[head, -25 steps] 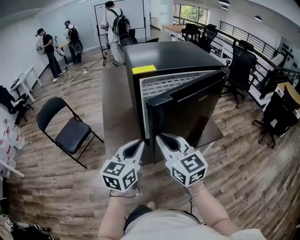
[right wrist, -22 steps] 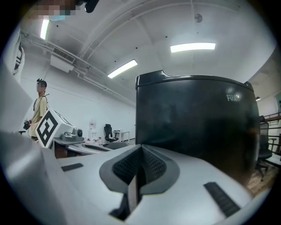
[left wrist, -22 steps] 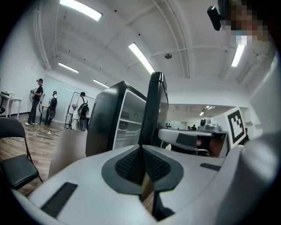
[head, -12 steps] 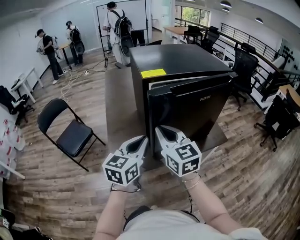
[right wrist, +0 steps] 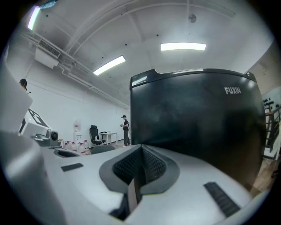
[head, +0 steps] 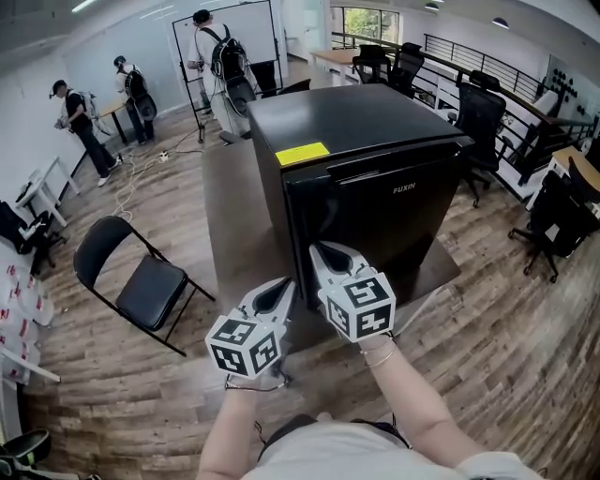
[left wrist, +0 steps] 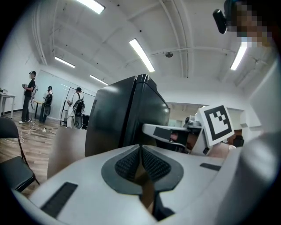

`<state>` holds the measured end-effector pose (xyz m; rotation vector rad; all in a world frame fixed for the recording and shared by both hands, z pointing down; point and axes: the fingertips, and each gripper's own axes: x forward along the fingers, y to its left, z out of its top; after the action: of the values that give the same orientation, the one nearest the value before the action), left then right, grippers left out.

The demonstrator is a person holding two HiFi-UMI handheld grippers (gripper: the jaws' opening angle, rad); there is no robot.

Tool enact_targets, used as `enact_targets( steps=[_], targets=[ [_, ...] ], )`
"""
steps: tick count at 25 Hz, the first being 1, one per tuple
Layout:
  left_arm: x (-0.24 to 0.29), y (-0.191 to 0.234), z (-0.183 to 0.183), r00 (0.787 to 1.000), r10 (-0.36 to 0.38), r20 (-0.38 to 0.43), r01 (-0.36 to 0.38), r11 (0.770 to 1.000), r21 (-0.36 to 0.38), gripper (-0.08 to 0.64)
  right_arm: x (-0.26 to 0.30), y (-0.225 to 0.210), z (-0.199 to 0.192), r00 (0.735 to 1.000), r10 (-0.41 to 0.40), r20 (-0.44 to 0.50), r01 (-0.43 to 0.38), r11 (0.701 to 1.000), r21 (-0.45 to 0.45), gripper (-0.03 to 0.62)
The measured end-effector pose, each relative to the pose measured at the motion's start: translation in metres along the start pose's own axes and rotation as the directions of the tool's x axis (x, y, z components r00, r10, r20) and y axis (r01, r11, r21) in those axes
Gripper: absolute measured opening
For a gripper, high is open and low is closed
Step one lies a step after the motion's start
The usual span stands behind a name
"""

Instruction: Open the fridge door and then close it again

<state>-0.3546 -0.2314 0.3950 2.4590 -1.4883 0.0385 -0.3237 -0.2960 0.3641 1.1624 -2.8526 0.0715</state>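
Head view: boxy glossy black fridge (head: 367, 192)

— What sort of place?
— Open-plan office doubling as test space: black swivel chairs (head: 480, 112) by a pale surface (head: 337, 58), railing (head: 506, 70) behind, rolling whiteboard (head: 258, 28), wood-plank floor (head: 506, 356), strip lights (right wrist: 182, 46) overhead.
— Anything more?
— Folding chair (head: 141, 281); standing people with backpacks (head: 217, 61).
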Motion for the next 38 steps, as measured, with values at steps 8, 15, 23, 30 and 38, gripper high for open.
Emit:
enact_targets(
  steps=[8, 15, 23, 30, 38],
  targets=[
    [0.003, 0.01, -0.003, 1.0, -0.006, -0.015, 0.006, 1.0, 0.012, 0.017, -0.006, 0.005, 0.0, 0.999, -0.03, 0.037, 0.029, 0.999, 0.018, -0.002],
    [0.002, -0.004, -0.001, 1.0, 0.009, -0.014, -0.008, 0.996, 0.084, 0.015, -0.049, 0.018, 0.005, 0.997, 0.029, 0.072, -0.03, 0.999, 0.023, -0.002],
    [0.009, -0.037, -0.007, 0.999, -0.034, -0.008, 0.035, 0.995, 0.097, 0.015, -0.085, 0.016, -0.005, 0.999, 0.043, 0.025, -0.042, 0.999, -0.033, -0.002],
    [0.015, -0.058, -0.014, 0.999, -0.046, -0.014, 0.047, 0.998, 0.045, 0.015, -0.113, -0.007, -0.021, 1.0, 0.007, -0.023, -0.008, 1.0, -0.03, -0.002],
    [0.025, -0.086, -0.033, 0.998, -0.033, -0.057, 0.037, 0.996, 0.077, 0.008, -0.133, -0.019, -0.038, 0.998, 0.02, -0.052, -0.018, 0.999, 0.038, -0.002]
  ],
)
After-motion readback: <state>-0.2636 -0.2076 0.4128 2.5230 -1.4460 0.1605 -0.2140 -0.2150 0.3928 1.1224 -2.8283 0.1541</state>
